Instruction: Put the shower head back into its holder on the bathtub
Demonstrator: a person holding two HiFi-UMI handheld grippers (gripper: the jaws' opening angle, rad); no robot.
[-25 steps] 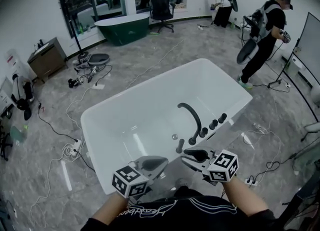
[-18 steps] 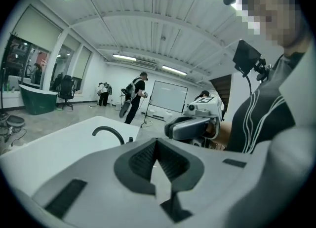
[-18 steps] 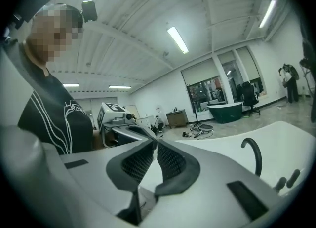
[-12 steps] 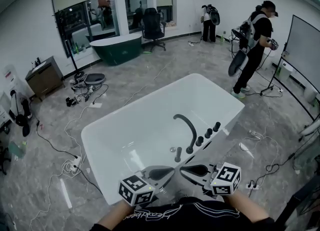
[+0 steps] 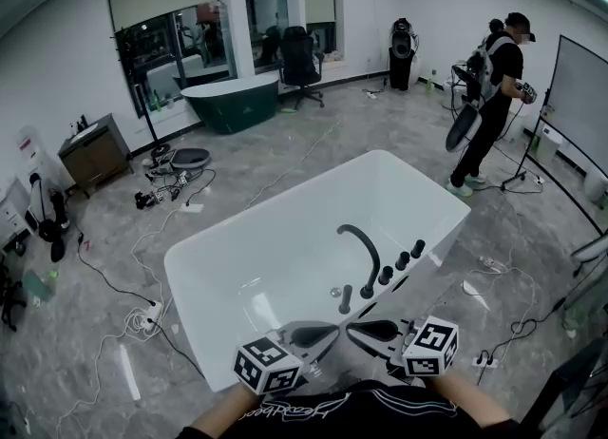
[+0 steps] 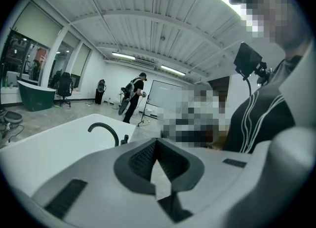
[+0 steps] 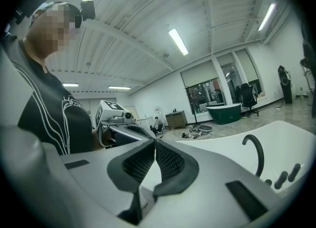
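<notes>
**Clerk:** Where is the shower head (image 5: 345,298) sitting?

**Inspector:** I am reading the slim dark upright piece on the near rim of the white bathtub (image 5: 256,257) as the shower head. It is standing at the 7 o'clock end of the fixture row, just beside the curved spout (image 5: 364,242). 3 knobs (image 5: 401,261) are running off toward 2 o'clock. The holder beneath it is too small to make out.

**Clerk:** Is either gripper carrying anything?

**Inspector:** No. The left gripper (image 5: 323,334) is showing its jaws pressed together with nothing between them, and the right gripper (image 5: 366,330) is showing the same. Both are hovering near the rim, at 6 o'clock from the shower head, and neither is touching it.

**Clerk:** How far along is the job?

**Inspector:** I am judging it done, or very nearly. The head is standing upright among the fixtures and neither gripper is holding it. Confirming a firm seating is all that may be remaining, and these views are not settling that.

**Clerk:** Surroundings?

**Inspector:** A green tub (image 5: 233,104) is sitting at 11 o'clock. A person in black (image 5: 489,95) is standing at 2 o'clock. Cables (image 5: 114,276) are trailing over the floor at 9 o'clock.
</notes>
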